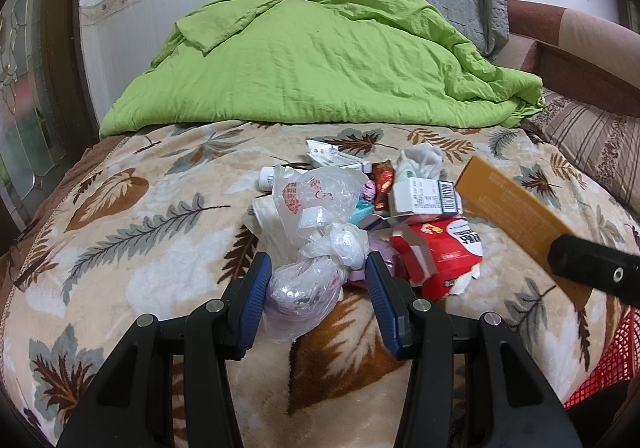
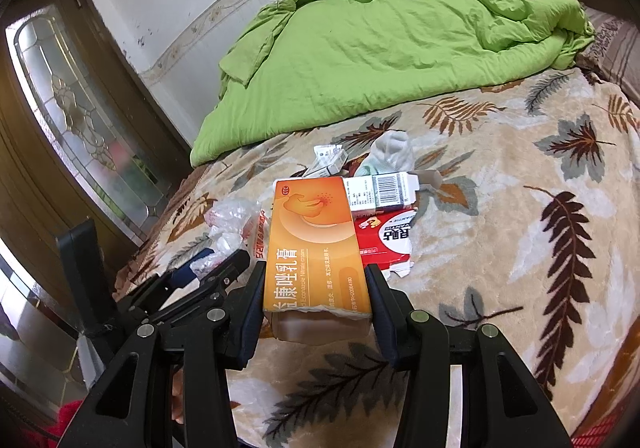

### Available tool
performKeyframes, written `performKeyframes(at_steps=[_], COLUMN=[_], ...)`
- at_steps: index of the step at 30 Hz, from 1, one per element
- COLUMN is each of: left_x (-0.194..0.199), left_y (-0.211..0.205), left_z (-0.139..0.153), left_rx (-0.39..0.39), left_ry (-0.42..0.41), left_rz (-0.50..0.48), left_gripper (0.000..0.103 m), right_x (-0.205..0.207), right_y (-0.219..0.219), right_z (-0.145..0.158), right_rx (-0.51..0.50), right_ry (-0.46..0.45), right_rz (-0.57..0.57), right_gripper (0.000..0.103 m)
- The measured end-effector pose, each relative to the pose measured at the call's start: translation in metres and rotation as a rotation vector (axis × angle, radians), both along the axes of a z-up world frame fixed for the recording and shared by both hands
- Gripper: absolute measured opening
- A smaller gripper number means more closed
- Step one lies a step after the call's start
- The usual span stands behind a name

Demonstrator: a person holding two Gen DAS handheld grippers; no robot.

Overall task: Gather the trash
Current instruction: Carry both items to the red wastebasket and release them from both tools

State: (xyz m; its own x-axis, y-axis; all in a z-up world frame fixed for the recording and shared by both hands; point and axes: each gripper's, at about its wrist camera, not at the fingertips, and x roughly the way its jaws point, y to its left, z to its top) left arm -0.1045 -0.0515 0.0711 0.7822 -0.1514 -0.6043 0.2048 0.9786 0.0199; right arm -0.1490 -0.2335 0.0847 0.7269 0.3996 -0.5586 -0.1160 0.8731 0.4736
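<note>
A: Your right gripper point(image 2: 316, 296) has its jaws clamped on the orange carton point(image 2: 312, 244), pads on its two long sides near the torn end. Your left gripper point(image 1: 316, 288) has its jaws around the knotted plastic bag point(image 1: 304, 288); the left pad touches the film, but I cannot tell whether the right one does.

B: How will they handle?

A: The carton looks like light, hollow card, probably empty. Squeeze harder and it should buckle, so stay near the end, where the folds stiffen it. The bag is soft, crinkly and slippery; take it at the knot, or gather more film.

B: And the rest?

A: It is piled on the leaf-print blanket point(image 1: 132, 232), just past your left fingers: a red torn packet point(image 1: 444, 256), a white barcode box point(image 1: 424, 199) and a loose clear bag point(image 1: 316, 195). All look light. The red mesh basket point(image 1: 612, 360) sits at the bed's edge, to the right in your left camera.
</note>
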Motion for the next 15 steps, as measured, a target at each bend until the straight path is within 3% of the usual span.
performKeyframes(at_steps=[6, 15], left_x=[-0.016, -0.061], left_y=[-0.017, -0.084], left_z=[0.007, 0.035], left_rx=[-0.026, -0.102], left_ry=[0.013, 0.032], left_rz=[-0.083, -0.355], left_gripper=[0.047, 0.047], right_x=[-0.027, -0.116], right_y=[-0.025, -0.111], right_z=[0.011, 0.03], right_rx=[0.05, 0.06], right_ry=[-0.002, -0.012], right_rz=[-0.033, -0.207], right_gripper=[0.052, 0.051])
